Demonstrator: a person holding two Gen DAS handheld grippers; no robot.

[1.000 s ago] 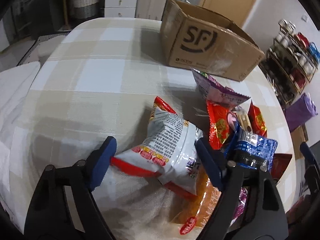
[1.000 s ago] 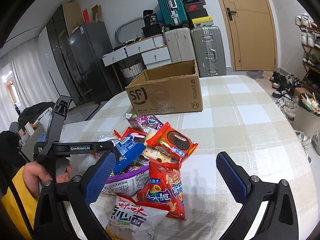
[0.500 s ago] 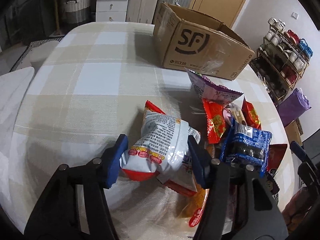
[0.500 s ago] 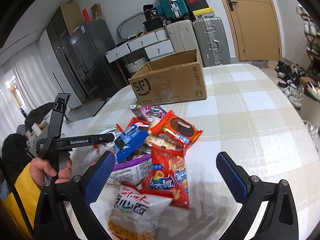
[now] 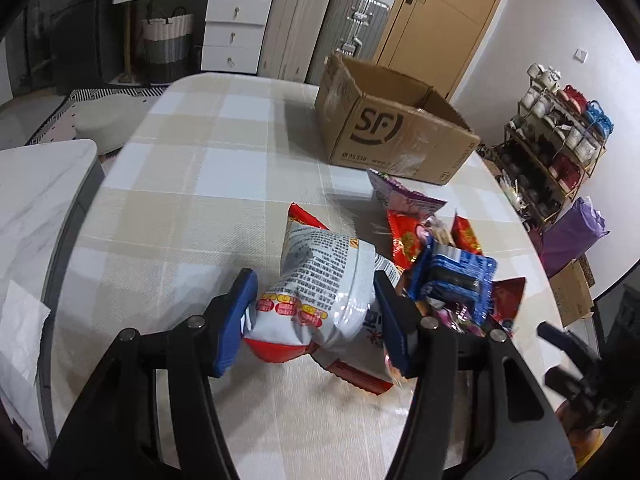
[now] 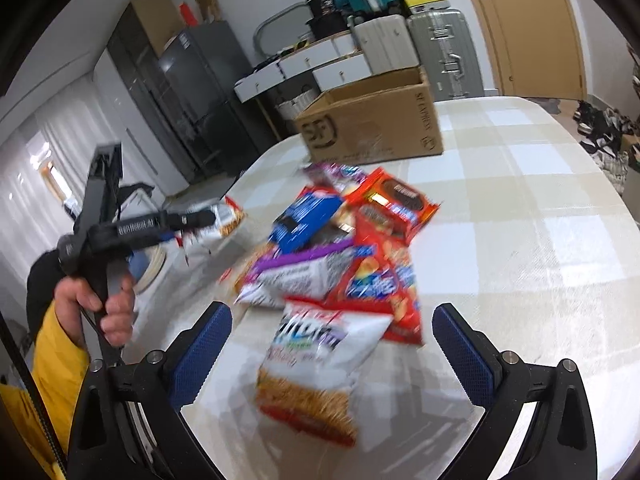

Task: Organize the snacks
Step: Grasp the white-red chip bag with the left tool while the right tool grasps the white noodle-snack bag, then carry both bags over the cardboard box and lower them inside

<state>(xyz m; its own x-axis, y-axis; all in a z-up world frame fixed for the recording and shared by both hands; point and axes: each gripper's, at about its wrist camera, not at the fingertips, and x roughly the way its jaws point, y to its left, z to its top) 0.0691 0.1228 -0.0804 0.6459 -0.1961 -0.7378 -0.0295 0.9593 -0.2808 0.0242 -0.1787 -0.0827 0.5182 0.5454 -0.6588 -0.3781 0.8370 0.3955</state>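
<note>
Since earlier, my left gripper (image 5: 316, 316) jaws closed on the white-and-red crinkled snack bag (image 5: 320, 292), lifting it off the checked surface (image 5: 192, 184); right gripper (image 6: 332, 344) jaws gape empty.

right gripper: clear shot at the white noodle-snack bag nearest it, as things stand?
Probably yes. The right gripper is open, and the white noodle-snack bag lies on top at the near edge of the pile, just ahead of the jaws with nothing over it. The red chip bag behind touches it.
</note>
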